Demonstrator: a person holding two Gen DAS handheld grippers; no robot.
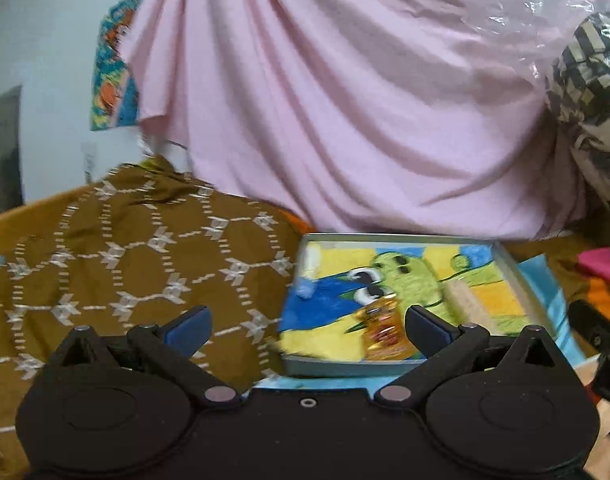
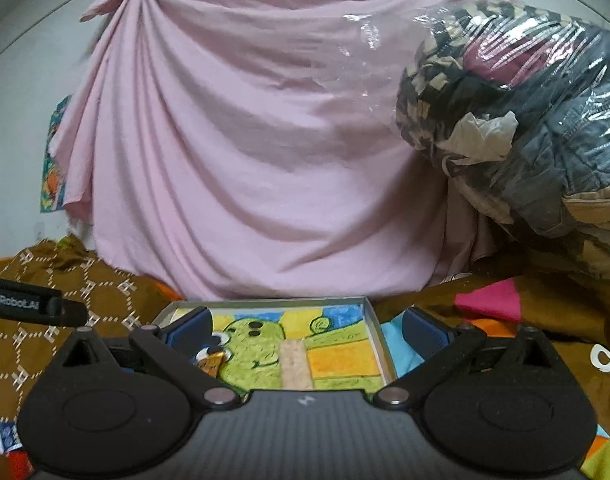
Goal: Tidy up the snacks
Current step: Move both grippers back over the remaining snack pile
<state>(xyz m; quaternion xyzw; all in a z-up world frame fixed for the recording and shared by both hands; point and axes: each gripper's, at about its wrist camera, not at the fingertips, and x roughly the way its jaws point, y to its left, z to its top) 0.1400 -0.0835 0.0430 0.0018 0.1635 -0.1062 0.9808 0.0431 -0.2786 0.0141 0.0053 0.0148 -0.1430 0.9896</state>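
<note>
A shallow grey tray [image 1: 517, 276] [image 2: 375, 320] lined with a cartoon-print cloth lies on the brown patterned cloth. Inside it lie a gold-wrapped snack [image 1: 383, 330] [image 2: 211, 360], a pale beige bar [image 1: 465, 300] [image 2: 295, 364] and a small white and blue piece [image 1: 307, 290]. My left gripper [image 1: 307, 330] stands open above the tray's near left corner, nothing between its fingers. My right gripper [image 2: 305, 330] hangs open above the tray's near side, also with nothing held. The tip of the left gripper [image 2: 37, 306] shows at the left of the right wrist view.
A pink sheet [image 1: 345, 100] [image 2: 245, 160] hangs behind the tray. The brown patterned cloth [image 1: 125, 260] spreads to the left. A clear plastic bag stuffed with clothes [image 2: 525, 120] bulges at the right. A pink paper [image 2: 491, 300] and a small blue-white packet [image 2: 7, 436] lie nearby.
</note>
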